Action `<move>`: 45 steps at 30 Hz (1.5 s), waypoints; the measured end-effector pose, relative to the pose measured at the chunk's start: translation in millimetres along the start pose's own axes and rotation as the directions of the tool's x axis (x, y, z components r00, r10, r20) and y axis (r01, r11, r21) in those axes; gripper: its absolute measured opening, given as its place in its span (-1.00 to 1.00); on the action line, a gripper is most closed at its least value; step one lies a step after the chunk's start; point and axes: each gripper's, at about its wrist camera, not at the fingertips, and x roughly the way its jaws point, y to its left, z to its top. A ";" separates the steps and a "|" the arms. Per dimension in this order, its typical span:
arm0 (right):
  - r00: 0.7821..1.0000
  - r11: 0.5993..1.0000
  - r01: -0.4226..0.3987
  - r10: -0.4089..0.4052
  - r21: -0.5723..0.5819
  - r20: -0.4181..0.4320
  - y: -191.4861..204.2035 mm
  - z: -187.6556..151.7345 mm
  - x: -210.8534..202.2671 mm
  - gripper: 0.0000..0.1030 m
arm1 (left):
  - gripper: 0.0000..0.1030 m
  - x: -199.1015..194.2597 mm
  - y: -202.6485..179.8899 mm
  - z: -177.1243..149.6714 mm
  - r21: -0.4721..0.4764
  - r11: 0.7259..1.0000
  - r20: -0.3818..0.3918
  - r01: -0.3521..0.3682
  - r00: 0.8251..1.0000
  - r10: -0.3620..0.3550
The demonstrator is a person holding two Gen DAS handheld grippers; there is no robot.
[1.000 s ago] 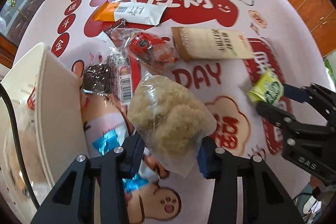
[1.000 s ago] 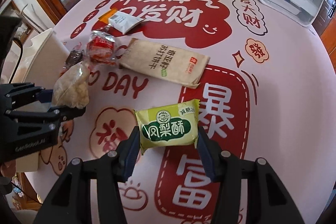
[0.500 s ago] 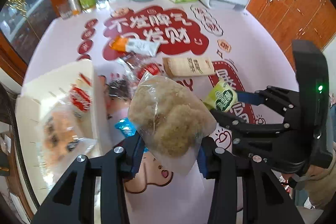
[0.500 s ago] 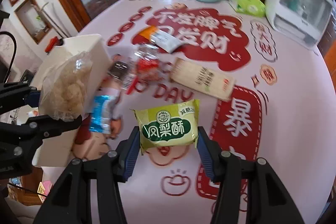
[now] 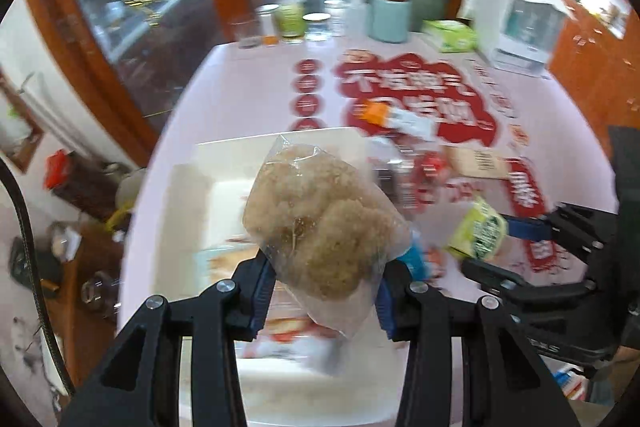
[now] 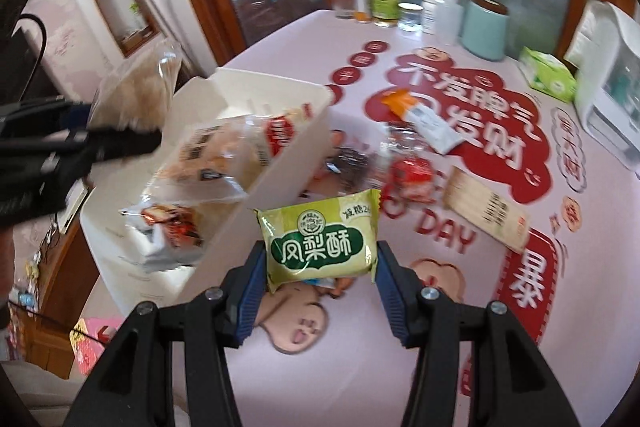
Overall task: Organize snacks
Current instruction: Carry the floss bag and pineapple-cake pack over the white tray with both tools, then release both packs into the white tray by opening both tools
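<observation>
My left gripper (image 5: pixel 326 285) is shut on a clear bag of brown crumbly snack (image 5: pixel 320 219) and holds it in the air over the white storage box (image 5: pixel 212 163). In the right wrist view the same bag (image 6: pixel 136 99) hangs above the box (image 6: pixel 280 99), which holds several packets. My right gripper (image 6: pixel 318 267) is shut on a green pineapple-cake packet (image 6: pixel 320 241), held above the table just right of the box. That packet also shows in the left wrist view (image 5: pixel 478 229).
On the red-and-white tablecloth lie an orange-and-white packet (image 6: pixel 424 119), a red-wrapped snack (image 6: pixel 412 175), a dark snack packet (image 6: pixel 352 163) and a tan cracker box (image 6: pixel 486 213). Bottles, a teal canister (image 6: pixel 484 29), a tissue box (image 6: pixel 550 75) and a white appliance (image 6: pixel 608 79) stand at the back.
Both grippers have lifted and swung left toward the white box with their snacks. The crumbly bag now hangs over the box; the green packet is beside it.
</observation>
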 end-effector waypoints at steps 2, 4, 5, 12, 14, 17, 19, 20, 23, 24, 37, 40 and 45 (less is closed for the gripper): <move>1.000 1.000 -0.012 0.012 -0.020 -0.007 13.4 3.1 5.0 0.03 | -0.19 3.5 21.6 -3.8 -0.017 0.999 -0.010 -0.040 0.999 0.040; 1.000 0.999 -0.026 0.025 -0.040 -0.015 26.1 5.7 11.1 0.03 | -0.19 8.9 40.2 -7.3 -0.033 0.997 -0.026 -0.068 0.997 0.068; 0.999 0.998 -0.033 0.032 -0.050 -0.021 33.5 6.9 14.0 0.03 | -0.19 10.7 46.6 -9.3 -0.039 0.996 -0.033 -0.076 0.997 0.075; 0.997 0.993 -0.058 0.051 -0.104 -0.065 74.4 14.5 41.7 0.03 | -0.19 31.4 85.2 -25.0 -0.067 0.993 -0.093 -0.100 0.991 0.093; 0.997 0.991 -0.052 0.043 -0.121 -0.070 82.8 17.7 49.5 0.03 | -0.19 39.7 92.6 -28.9 -0.067 0.993 -0.109 -0.099 0.990 0.092; 0.997 0.990 -0.039 0.030 -0.138 -0.067 93.1 23.7 59.1 0.03 | -0.19 48.8 99.8 -33.4 -0.066 0.994 -0.127 -0.092 0.988 0.083; 0.998 0.988 -0.026 0.016 -0.150 -0.069 98.9 28.7 65.8 0.03 | -0.18 55.1 103.5 -35.1 -0.063 0.994 -0.138 -0.087 0.987 0.078; 0.998 0.988 -0.022 0.011 -0.152 -0.068 100.5 32.1 69.8 0.04 | -0.18 58.6 105.2 -35.5 -0.064 0.994 -0.144 -0.085 0.987 0.075; 0.998 0.987 -0.012 0.003 -0.158 -0.059 105.7 43.5 79.8 0.04 | -0.18 66.4 108.5 -37.1 -0.059 0.996 -0.160 -0.068 0.985 0.058; 0.998 0.987 -0.010 0.001 -0.160 -0.056 107.4 48.0 83.1 0.04 | -0.18 68.6 109.1 -37.0 -0.056 0.996 -0.163 -0.065 0.985 0.055; 0.997 0.997 0.036 -0.041 -0.067 -0.068 98.1 78.8 110.9 0.17 | 0.41 77.6 117.5 -38.9 -0.040 0.999 -0.176 -0.018 0.984 0.011; 0.997 0.999 0.030 -0.033 -0.039 -0.068 95.4 79.9 111.5 0.22 | 0.56 76.4 117.3 -37.5 -0.040 0.999 -0.168 -0.022 0.986 0.015; 0.997 1.000 0.010 -0.011 -0.017 -0.072 95.2 78.9 110.0 0.22 | 0.56 80.4 116.8 -36.0 -0.049 0.999 -0.182 -0.010 0.983 0.001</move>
